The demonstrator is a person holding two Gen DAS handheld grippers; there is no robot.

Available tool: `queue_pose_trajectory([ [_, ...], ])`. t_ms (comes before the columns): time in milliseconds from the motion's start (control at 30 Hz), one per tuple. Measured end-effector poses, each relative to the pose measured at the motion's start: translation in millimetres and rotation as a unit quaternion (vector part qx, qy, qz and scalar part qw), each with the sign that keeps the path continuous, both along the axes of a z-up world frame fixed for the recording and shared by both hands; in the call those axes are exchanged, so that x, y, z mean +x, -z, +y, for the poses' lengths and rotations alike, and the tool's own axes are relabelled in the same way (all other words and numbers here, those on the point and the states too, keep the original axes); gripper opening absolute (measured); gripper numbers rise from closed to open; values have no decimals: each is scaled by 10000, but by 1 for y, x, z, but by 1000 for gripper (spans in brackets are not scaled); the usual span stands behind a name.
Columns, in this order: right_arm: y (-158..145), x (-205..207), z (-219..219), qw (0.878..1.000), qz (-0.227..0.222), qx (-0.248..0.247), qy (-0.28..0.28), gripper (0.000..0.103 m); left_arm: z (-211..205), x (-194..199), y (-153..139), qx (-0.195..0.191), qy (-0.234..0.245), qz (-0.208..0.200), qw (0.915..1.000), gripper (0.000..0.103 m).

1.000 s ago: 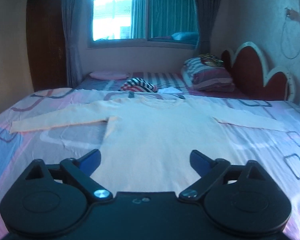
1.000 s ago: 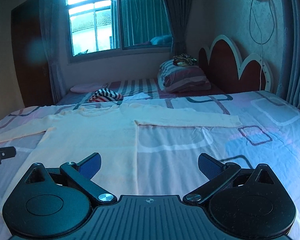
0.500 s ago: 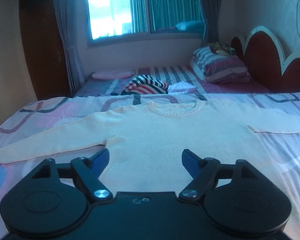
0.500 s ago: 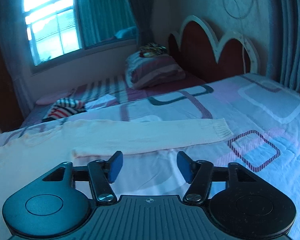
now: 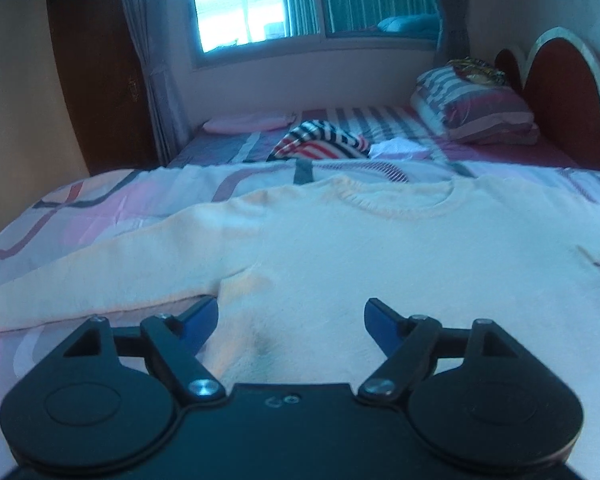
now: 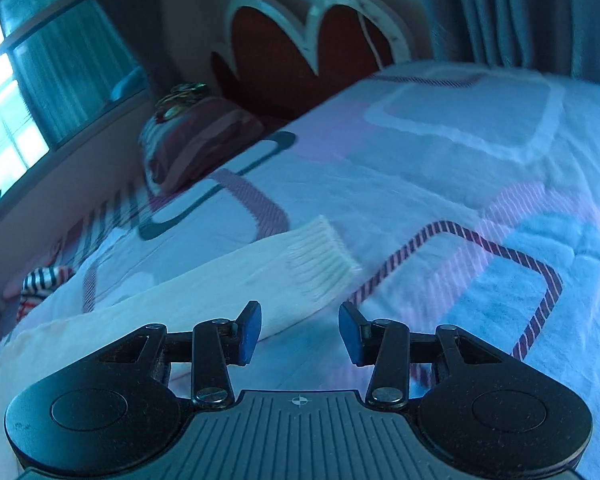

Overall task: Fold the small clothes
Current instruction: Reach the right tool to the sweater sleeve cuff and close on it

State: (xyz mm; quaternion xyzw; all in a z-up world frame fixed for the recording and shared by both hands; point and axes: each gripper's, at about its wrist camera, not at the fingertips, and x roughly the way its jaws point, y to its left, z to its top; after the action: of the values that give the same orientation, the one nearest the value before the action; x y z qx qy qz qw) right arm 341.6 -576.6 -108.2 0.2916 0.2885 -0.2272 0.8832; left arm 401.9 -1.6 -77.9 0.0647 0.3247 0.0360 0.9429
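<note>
A home bedroom: a bed (image 5: 100,208) with patterned sheets, stacked pillows (image 5: 476,112), scalloped headboard (image 6: 312,40), and seemingly a curtained window (image 5: 300,0).

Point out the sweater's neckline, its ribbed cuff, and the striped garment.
sweater neckline (image 5: 396,204), left wrist view, ribbed collar front.
sweater cuff (image 6: 320,260), right wrist view, ribbed middle.
striped garment (image 5: 320,144), left wrist view, top.

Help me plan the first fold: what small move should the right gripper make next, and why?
Probably ease the right gripper forward and down onto the ribbed cuff, then close. Its jaws are open and empty just short of the sleeve end, which lies flat on the bedspread. The left gripper is also open, over the sweater.
</note>
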Motion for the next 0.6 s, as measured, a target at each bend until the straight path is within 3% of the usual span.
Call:
queue_pose_trajectory([
  [133, 8, -1, -14, 9996, -163, 227, 87, 41, 2, 5, 10, 56, 14, 112, 9999, 81],
  [233, 7, 3, -12, 10000, -49, 81, 25, 24, 5, 10, 16, 62, -4, 165, 9998, 81],
  [300, 5, 6, -11, 10000, 12, 26, -47, 2, 7, 13, 18, 54, -38, 188, 9998, 81],
  [467, -9, 4, -5, 9972, -215, -654, -285, 2, 14, 18, 22, 127, -29, 264, 9996, 85],
  [500, 0, 9, -12, 9986, 99, -467, -210, 2, 15, 19, 24, 149, 18, 375, 9992, 85],
  [533, 5, 10, -16, 9994, 114, -299, -159, 2, 16, 20, 26, 165, 67, 450, 9988, 85],
  [600, 0, 10, -10, 9988, 81, -440, -194, 2, 20, 16, 25, 210, 147, 432, 9987, 85],
])
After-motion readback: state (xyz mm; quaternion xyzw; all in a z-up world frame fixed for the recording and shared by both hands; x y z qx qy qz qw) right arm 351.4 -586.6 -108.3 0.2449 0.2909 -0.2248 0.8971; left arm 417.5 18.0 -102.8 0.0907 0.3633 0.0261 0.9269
